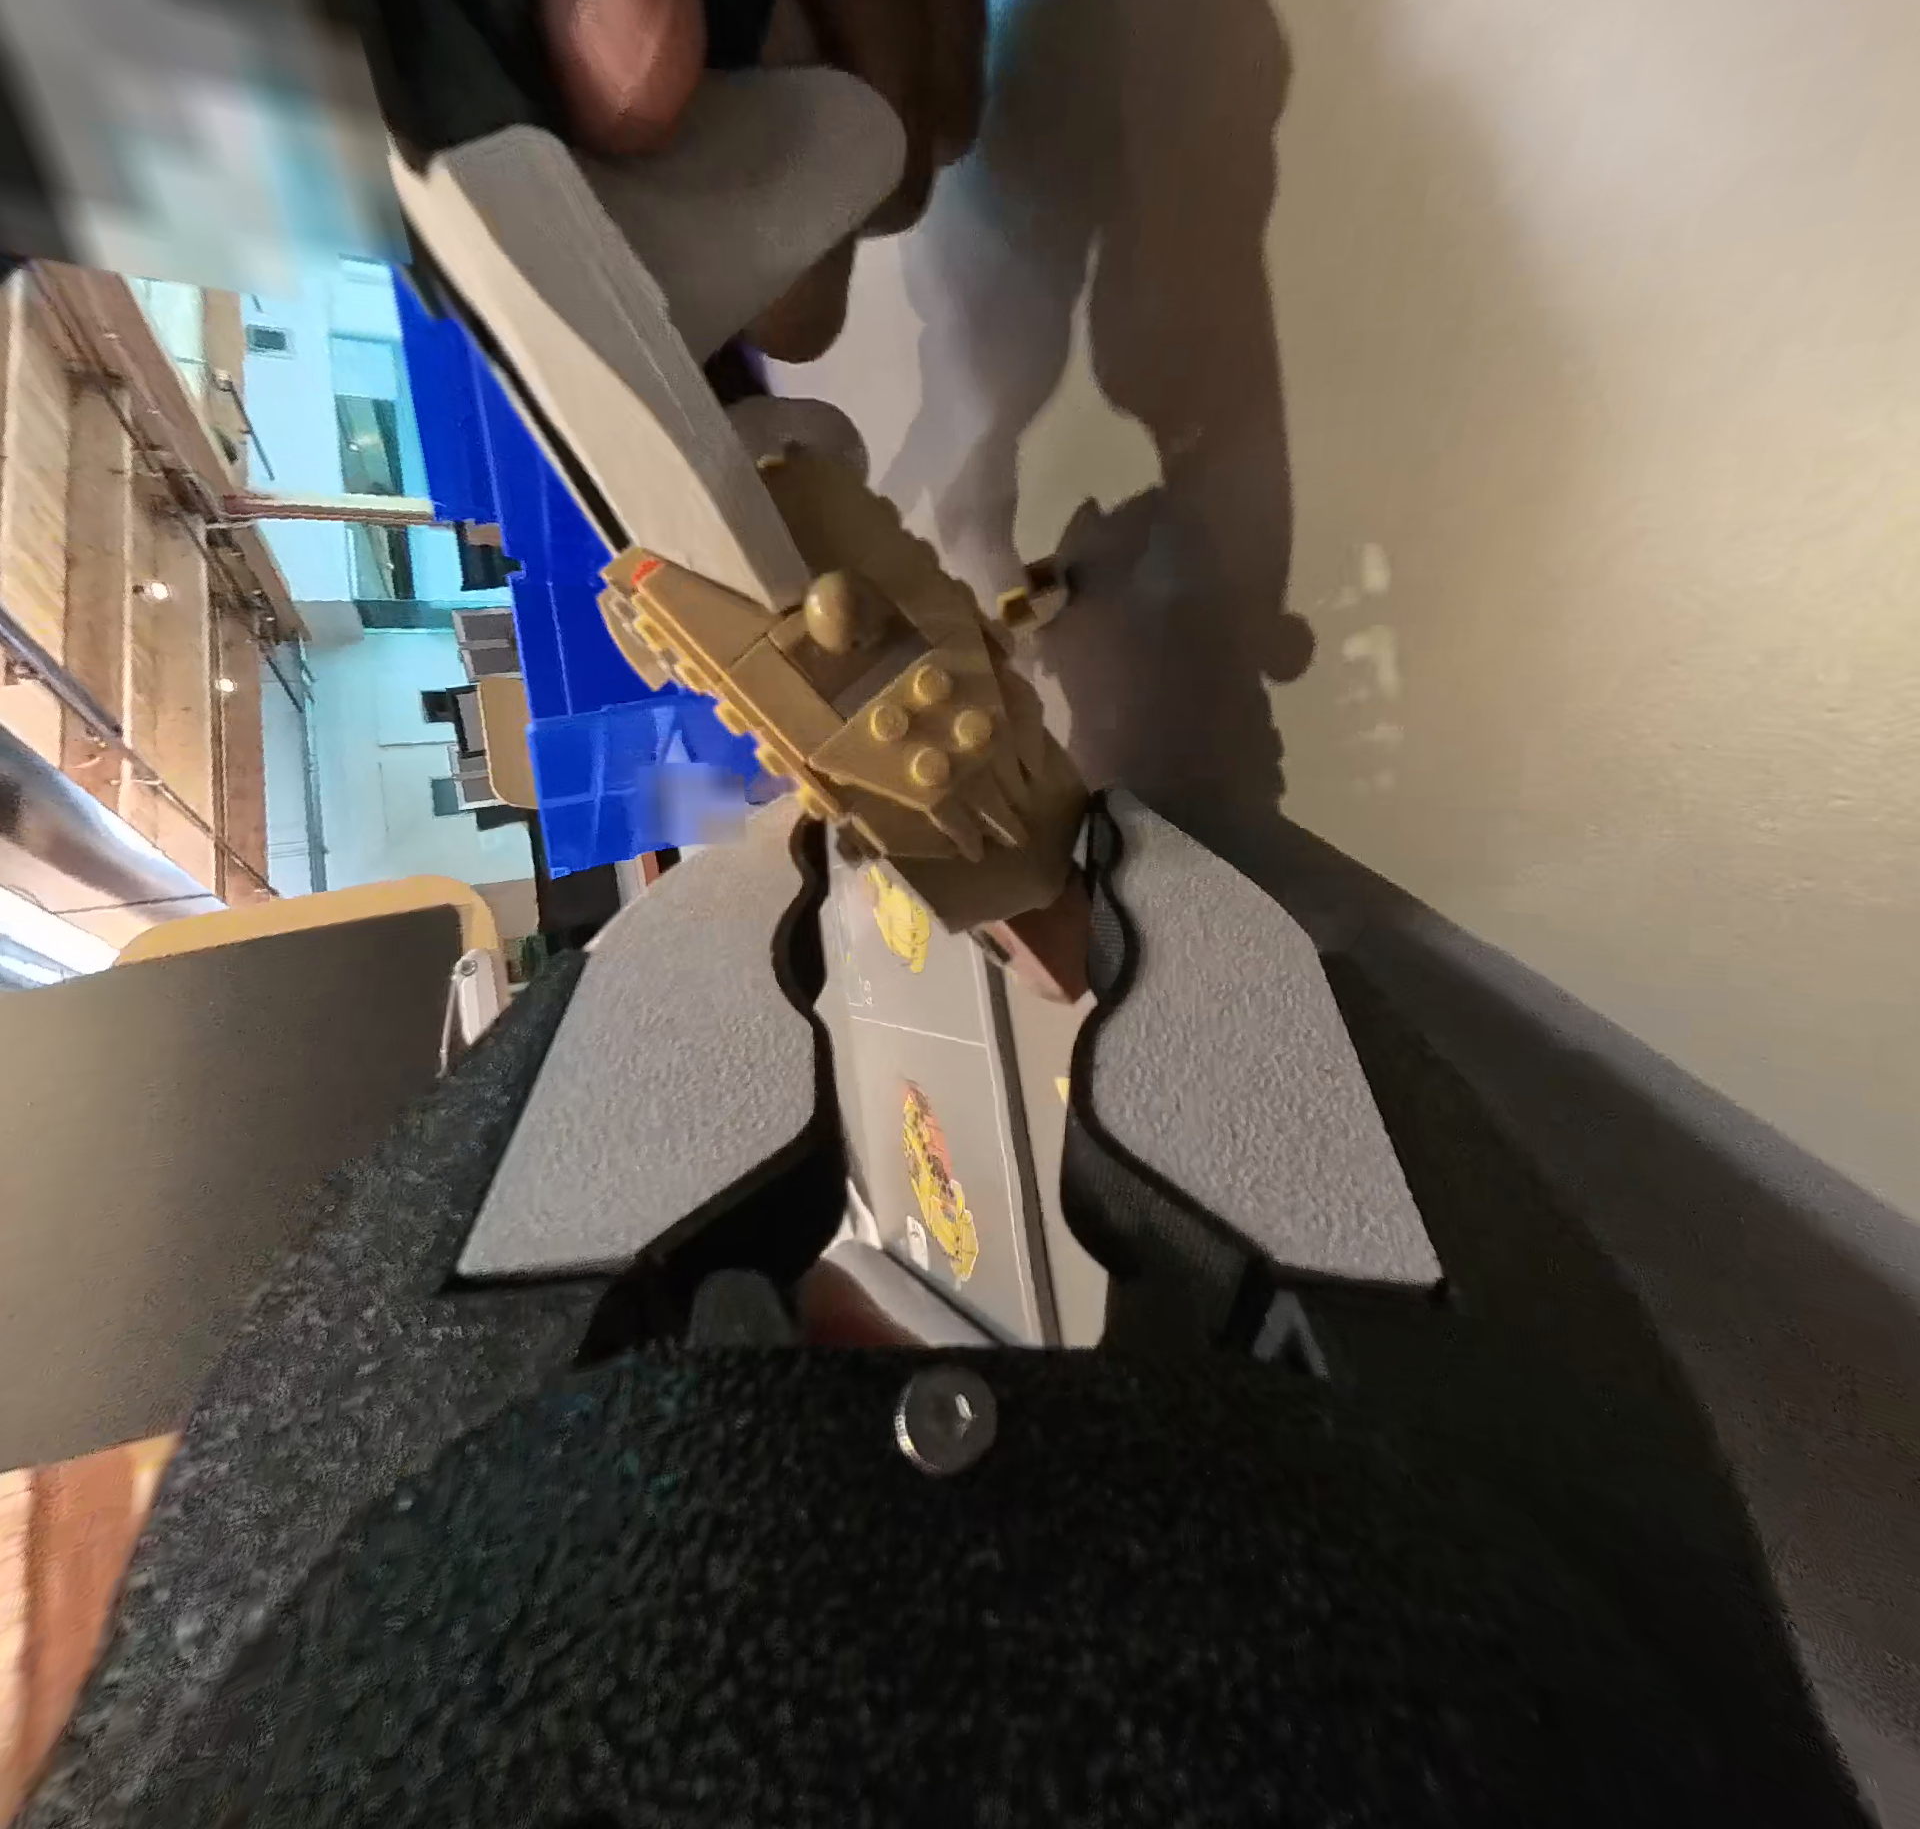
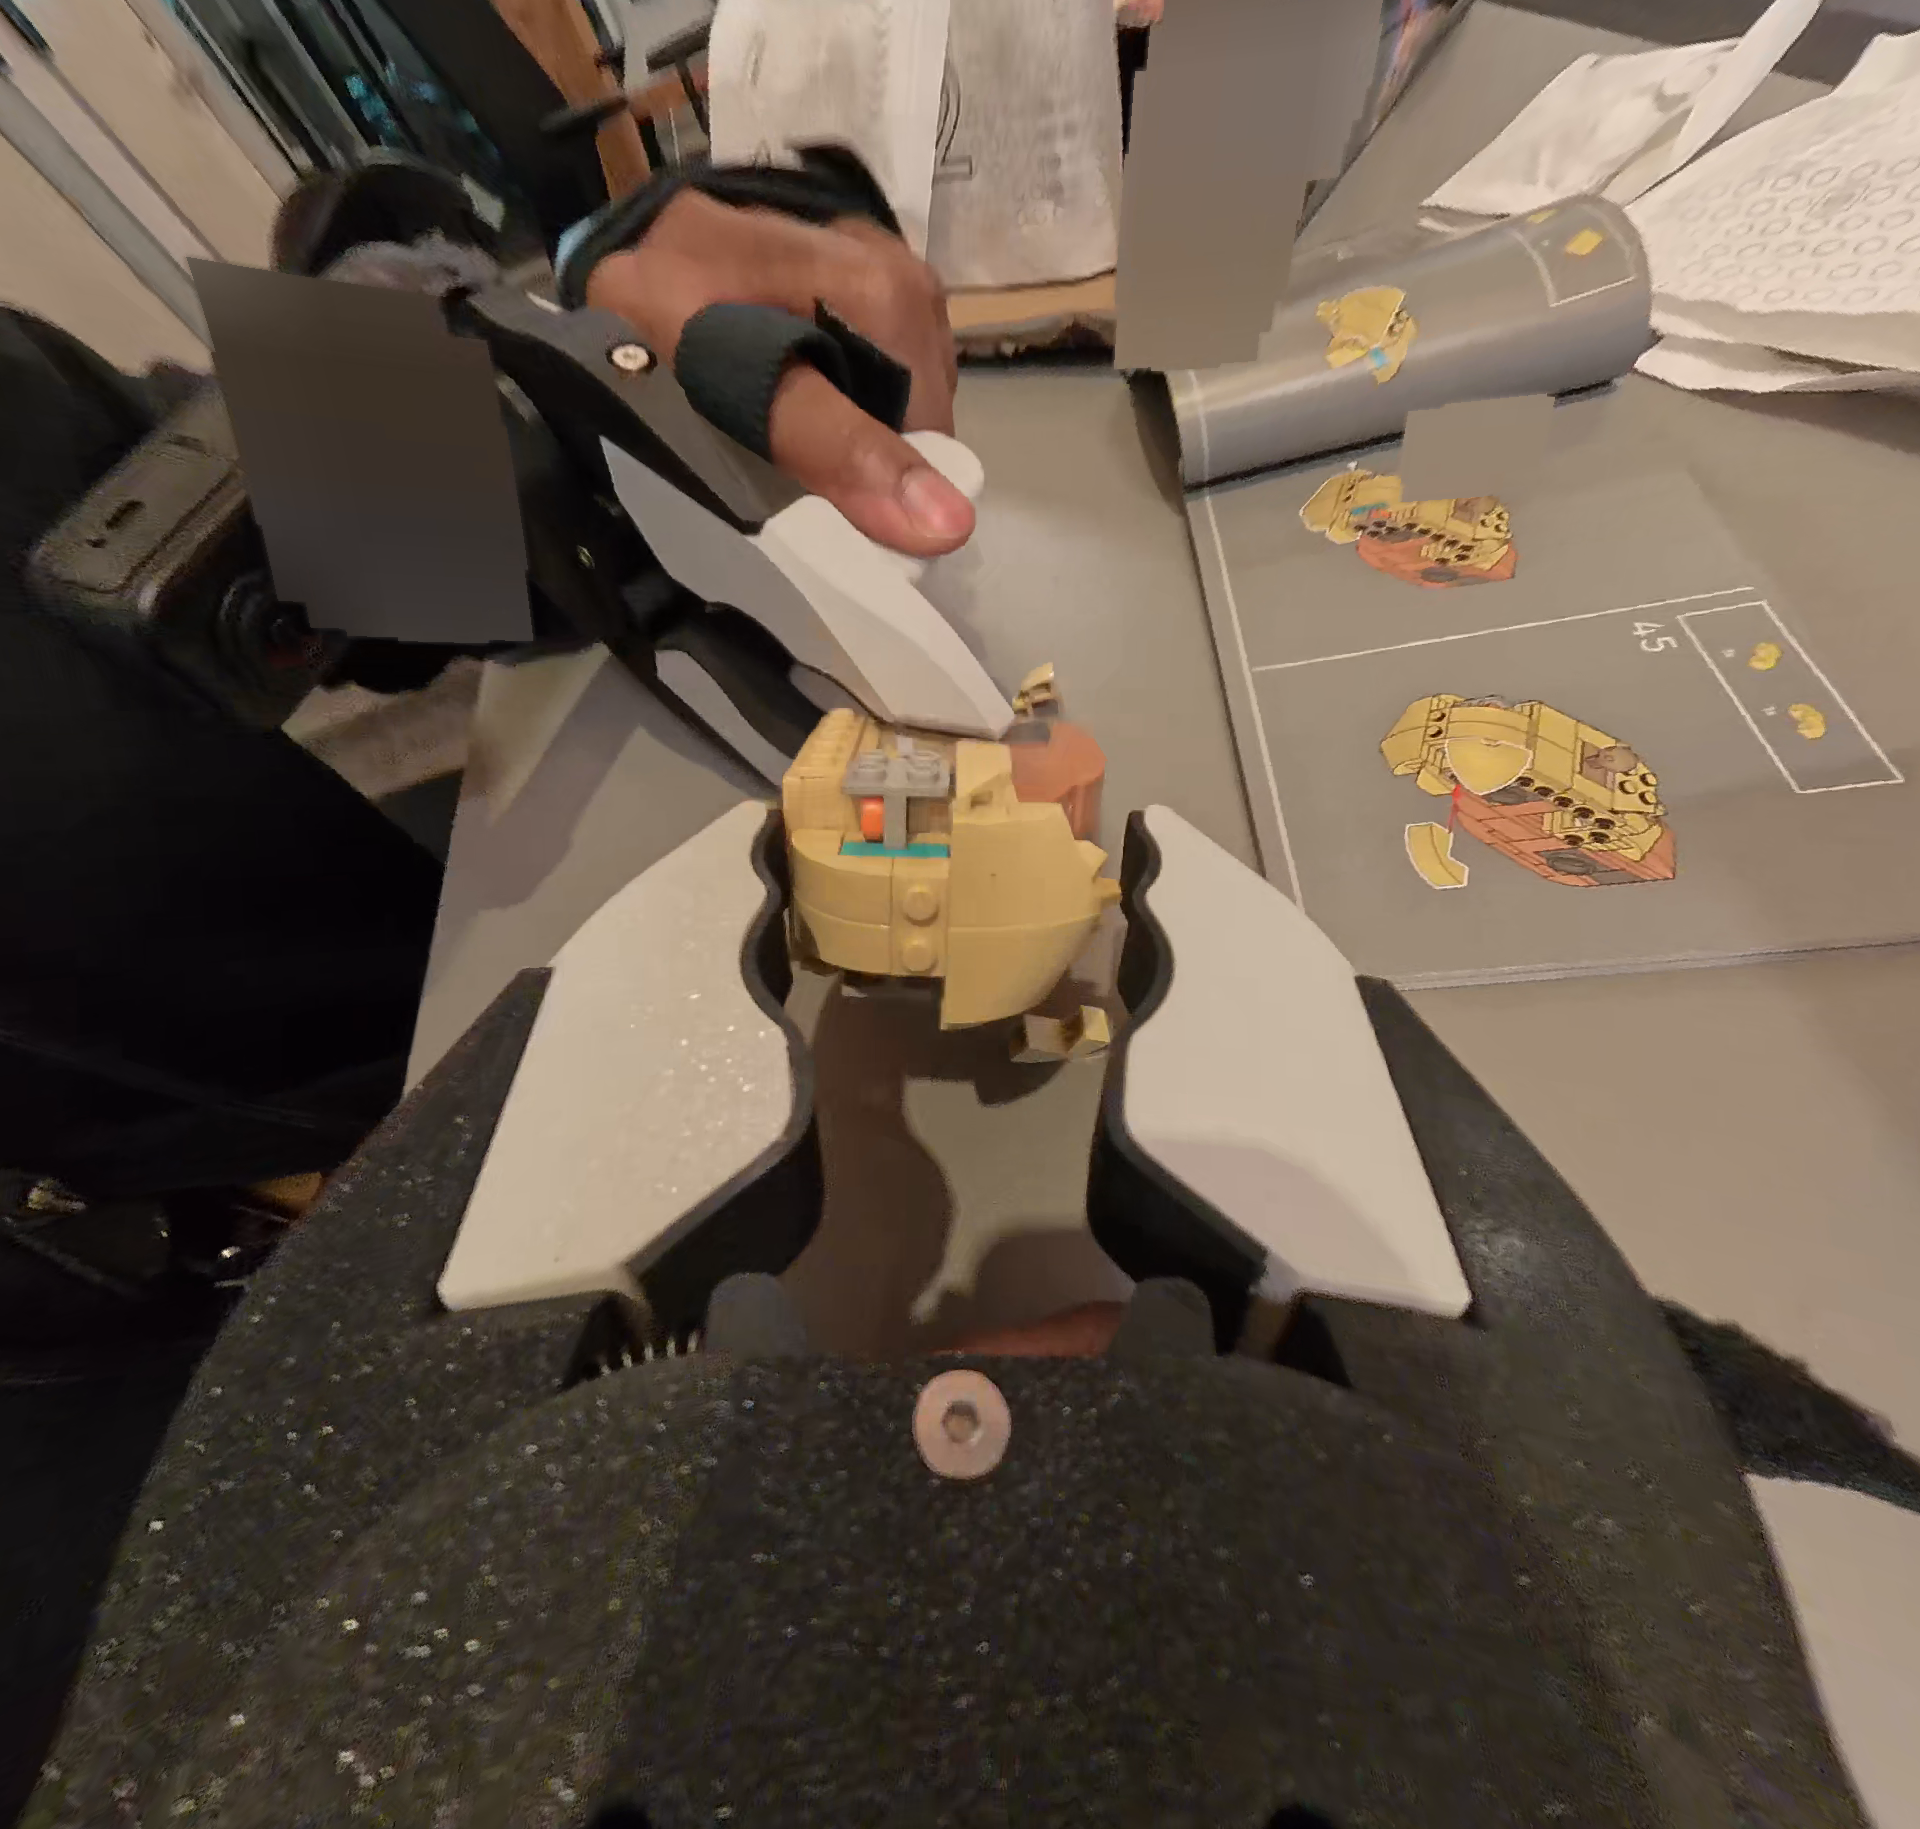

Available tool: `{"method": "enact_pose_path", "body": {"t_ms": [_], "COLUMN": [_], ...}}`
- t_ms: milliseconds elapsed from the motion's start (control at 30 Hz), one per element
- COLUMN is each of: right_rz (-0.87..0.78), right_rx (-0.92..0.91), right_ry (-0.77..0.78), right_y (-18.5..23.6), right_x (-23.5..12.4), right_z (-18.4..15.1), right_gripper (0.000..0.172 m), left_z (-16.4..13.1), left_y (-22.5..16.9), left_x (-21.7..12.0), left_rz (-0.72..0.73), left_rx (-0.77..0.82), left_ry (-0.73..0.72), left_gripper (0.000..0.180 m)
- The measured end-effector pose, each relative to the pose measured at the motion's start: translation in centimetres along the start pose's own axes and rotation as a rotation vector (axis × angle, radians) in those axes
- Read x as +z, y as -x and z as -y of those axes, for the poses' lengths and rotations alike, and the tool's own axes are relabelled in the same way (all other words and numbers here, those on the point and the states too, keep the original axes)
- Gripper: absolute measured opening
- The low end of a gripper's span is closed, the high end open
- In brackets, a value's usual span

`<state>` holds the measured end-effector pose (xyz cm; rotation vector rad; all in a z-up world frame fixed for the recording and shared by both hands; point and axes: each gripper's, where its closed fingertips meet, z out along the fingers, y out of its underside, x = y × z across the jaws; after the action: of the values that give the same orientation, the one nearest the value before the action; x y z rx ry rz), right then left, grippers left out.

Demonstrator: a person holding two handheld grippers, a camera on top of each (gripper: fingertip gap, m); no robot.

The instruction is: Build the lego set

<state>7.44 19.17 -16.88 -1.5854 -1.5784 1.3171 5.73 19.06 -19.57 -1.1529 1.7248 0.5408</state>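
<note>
Lighting is warm indoor and moderately bright in both views. In your left wrist view, a dark, soft-edged shadow falls on the cream wall; the window area at left glows bluish and washed out. Motion blur smears that frame's upper part. In your right wrist view, the brick model is fairly sharp and throws a shadow onto the grey table. Wide-angle bending shows at all edges; background is soft.
</note>
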Motion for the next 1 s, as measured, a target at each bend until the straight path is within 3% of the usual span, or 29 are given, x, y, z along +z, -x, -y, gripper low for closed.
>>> {"method": "enact_pose_path", "body": {"t_ms": [233,367,633,900,1000], "right_rz": [0.076,0.124,0.118,0.226,0.259], "right_rx": [0.156,0.232,0.273,0.348,0.355], "right_ry": [-0.192,-0.262,-0.37,-0.674,-0.728], "right_y": [-0.9,-1.0,-1.2,0.0,1.0], "right_x": [-2.0,-2.6,-3.5,-6.6,-6.6], "right_z": [2.3,3.1,5.1,9.7,10.4], "right_gripper": [0.061,0.061,0.06,0.06,0.06], "left_z": [-0.5,-0.8,1.6,3.0,3.3], "left_y": [1.4,1.3,1.4,7.5,9.2], "left_x": [-1.1,-0.9,-0.1,-2.8,-3.4], "left_rz": [0.07,0.073,0.071,0.367,0.448], "left_rx": [-0.301,-0.369,-0.417,-0.703,-0.731], "left_ry": [-0.156,-0.174,-0.21,-0.427,-0.474], "left_gripper": [0.061,0.063,0.067,0.071,0.067]}}
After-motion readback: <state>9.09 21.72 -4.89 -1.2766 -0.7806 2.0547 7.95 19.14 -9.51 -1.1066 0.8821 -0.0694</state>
